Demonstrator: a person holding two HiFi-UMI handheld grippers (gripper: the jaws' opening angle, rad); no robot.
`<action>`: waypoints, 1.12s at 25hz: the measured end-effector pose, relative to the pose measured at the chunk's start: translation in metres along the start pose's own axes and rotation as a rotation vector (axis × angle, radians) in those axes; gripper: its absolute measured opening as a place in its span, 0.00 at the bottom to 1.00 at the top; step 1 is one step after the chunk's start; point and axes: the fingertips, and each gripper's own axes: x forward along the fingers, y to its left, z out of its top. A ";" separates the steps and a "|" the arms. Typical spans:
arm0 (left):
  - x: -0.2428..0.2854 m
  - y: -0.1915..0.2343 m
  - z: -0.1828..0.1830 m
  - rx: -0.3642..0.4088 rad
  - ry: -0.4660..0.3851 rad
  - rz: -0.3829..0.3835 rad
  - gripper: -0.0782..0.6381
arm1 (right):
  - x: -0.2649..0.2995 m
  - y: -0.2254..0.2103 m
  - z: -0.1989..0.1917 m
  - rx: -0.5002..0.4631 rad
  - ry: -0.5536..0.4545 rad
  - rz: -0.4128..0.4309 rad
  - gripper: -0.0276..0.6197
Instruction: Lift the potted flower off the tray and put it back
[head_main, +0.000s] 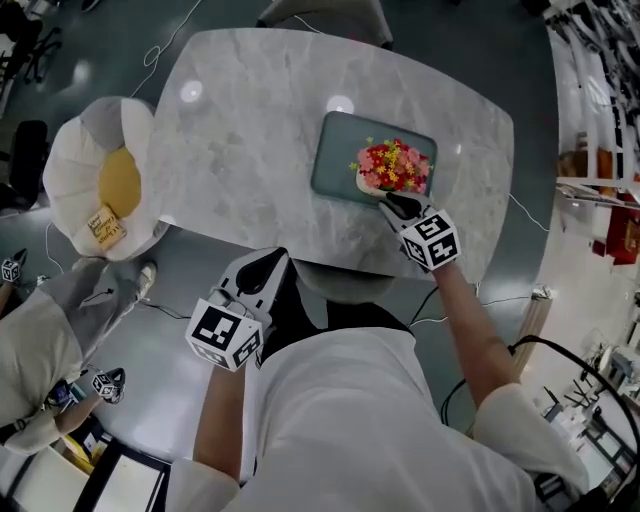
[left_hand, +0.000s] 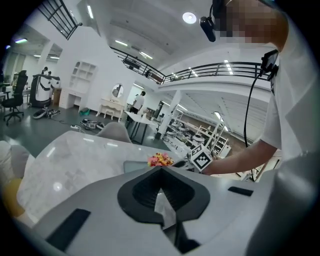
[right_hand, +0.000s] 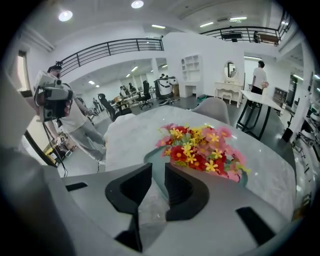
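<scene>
While the flower (head_main: 393, 166) stands upright in its white pot on the tray (head_main: 335, 150), the right gripper (head_main: 392, 205) sits at the pot's near side, angled down towards it. Whether it touches the pot cannot be told from the head view. In the right gripper view its jaws are spread with a clear gap, and only bare tray and table show in that gap. The red, yellow and pink blooms (right_hand: 202, 150) rise just beyond the right-hand pad, and no pad presses on them. The tray is dark grey-green with rounded corners and lies on the pale marble table (head_main: 250, 120), towards its right half. The flower is at the tray's near right corner. The left gripper (head_main: 268, 262) hangs off the near edge of the table, close to the person's body and well apart from the tray. In the left gripper view its pads meet at the tips with nothing pinched between them. Past them that view shows the flower (left_hand: 160, 160) and the right gripper's marker cube (left_hand: 201, 158) across the table. A white round chair (head_main: 75, 175) with a yellow cushion stands at the table's left end.
</scene>
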 end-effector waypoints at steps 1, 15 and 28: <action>-0.001 0.000 -0.002 -0.004 0.000 0.008 0.12 | 0.005 -0.001 -0.002 -0.017 0.016 0.003 0.18; -0.020 0.022 -0.026 -0.048 -0.009 0.083 0.12 | 0.072 -0.012 -0.030 -0.239 0.222 -0.015 0.21; -0.027 0.031 -0.035 -0.078 -0.007 0.104 0.12 | 0.092 -0.020 -0.037 -0.291 0.293 -0.120 0.22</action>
